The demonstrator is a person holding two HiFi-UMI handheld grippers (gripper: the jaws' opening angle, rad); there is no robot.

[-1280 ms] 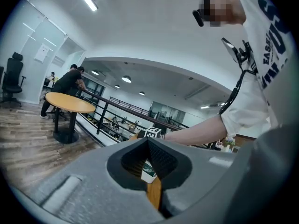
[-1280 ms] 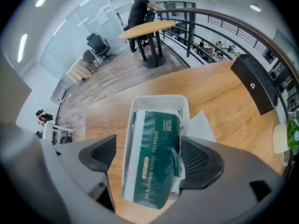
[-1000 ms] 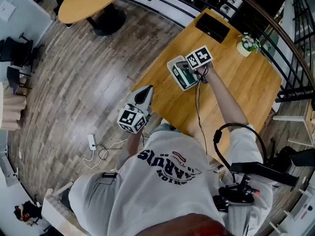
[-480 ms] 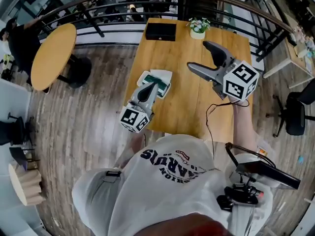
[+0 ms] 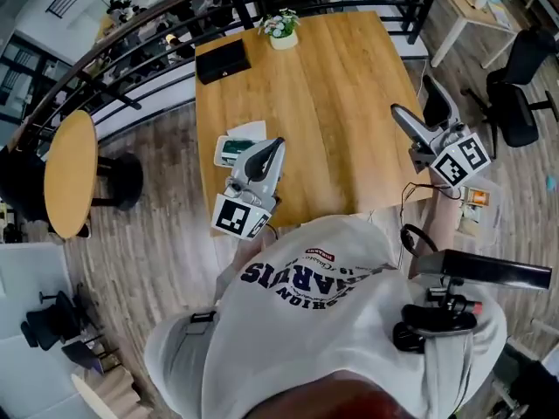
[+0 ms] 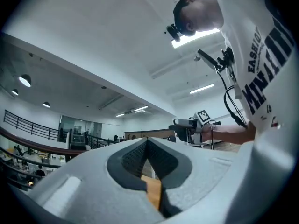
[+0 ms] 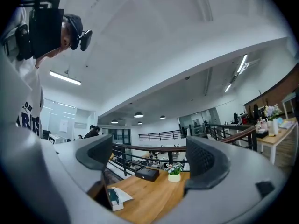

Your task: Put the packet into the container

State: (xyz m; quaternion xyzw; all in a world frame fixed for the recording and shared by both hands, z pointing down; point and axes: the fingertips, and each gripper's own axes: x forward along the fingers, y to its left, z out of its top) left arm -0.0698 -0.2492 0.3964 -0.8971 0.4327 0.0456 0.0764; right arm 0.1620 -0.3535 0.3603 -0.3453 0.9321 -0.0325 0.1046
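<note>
The white container (image 5: 234,150) sits near the left edge of the wooden table (image 5: 332,103), and the green packet (image 5: 232,148) lies inside it. In the right gripper view the container (image 7: 115,198) shows low on the left with the packet (image 7: 113,195) in it. My left gripper (image 5: 274,145) is shut and empty, hovering just right of the container; its closed jaws (image 6: 147,143) point up toward the ceiling. Far off at the table's right edge, my right gripper (image 5: 417,112) holds nothing; its jaws (image 7: 154,158) are opening, with only air between them.
A black box (image 5: 221,59) and a small flower pot (image 5: 281,30) stand at the table's far end, also the box (image 7: 147,173) and pot (image 7: 174,172) ahead of the right gripper. A dark railing (image 5: 131,51) runs behind. A round table (image 5: 70,173) is left, office chairs (image 5: 515,85) right.
The right gripper left the container, where the packet now lies, and swung away to the table's right side, opening wider. The left gripper stayed shut. The head view turned.
</note>
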